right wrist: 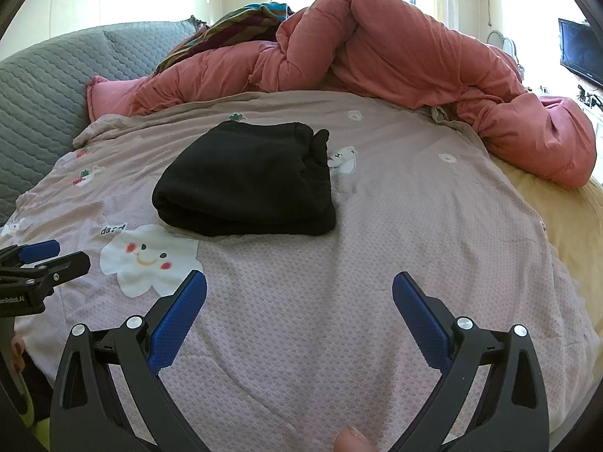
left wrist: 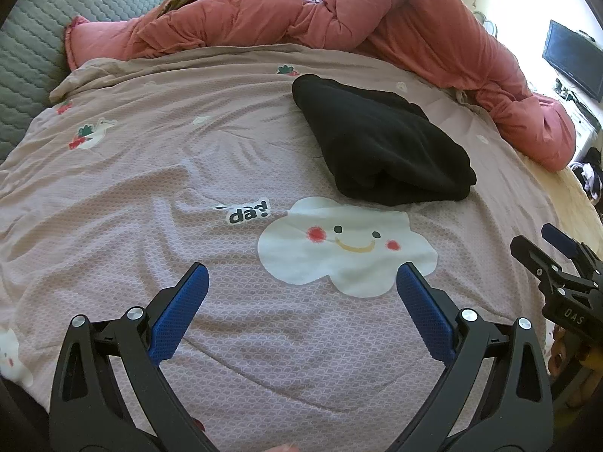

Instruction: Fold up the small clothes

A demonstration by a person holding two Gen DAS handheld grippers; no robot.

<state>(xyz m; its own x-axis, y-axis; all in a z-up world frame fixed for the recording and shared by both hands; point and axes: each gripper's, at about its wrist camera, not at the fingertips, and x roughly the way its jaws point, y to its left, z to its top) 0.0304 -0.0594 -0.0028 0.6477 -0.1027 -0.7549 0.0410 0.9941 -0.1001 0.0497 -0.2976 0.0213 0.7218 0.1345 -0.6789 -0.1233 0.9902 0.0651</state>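
A black fleece garment [left wrist: 380,143] lies folded into a thick bundle on the pink bedsheet [left wrist: 188,188], just beyond a white smiling cloud print [left wrist: 346,245]. In the right wrist view the same black garment [right wrist: 245,180] sits ahead and left of centre. My left gripper [left wrist: 301,275] hovers open over the sheet, short of the garment, nothing between its blue pads. My right gripper [right wrist: 299,282] is also open and holds nothing, nearer the bed's front edge. Each gripper shows at the side of the other's view: the right gripper [left wrist: 554,260] and the left gripper [right wrist: 41,256].
A bunched salmon-pink duvet [left wrist: 339,26] runs along the far side and right of the bed. A grey quilted headboard cushion [left wrist: 34,52] stands at the left. A dark screen [left wrist: 573,60] hangs on the right wall. A fingertip [right wrist: 350,440] shows at the bottom edge.
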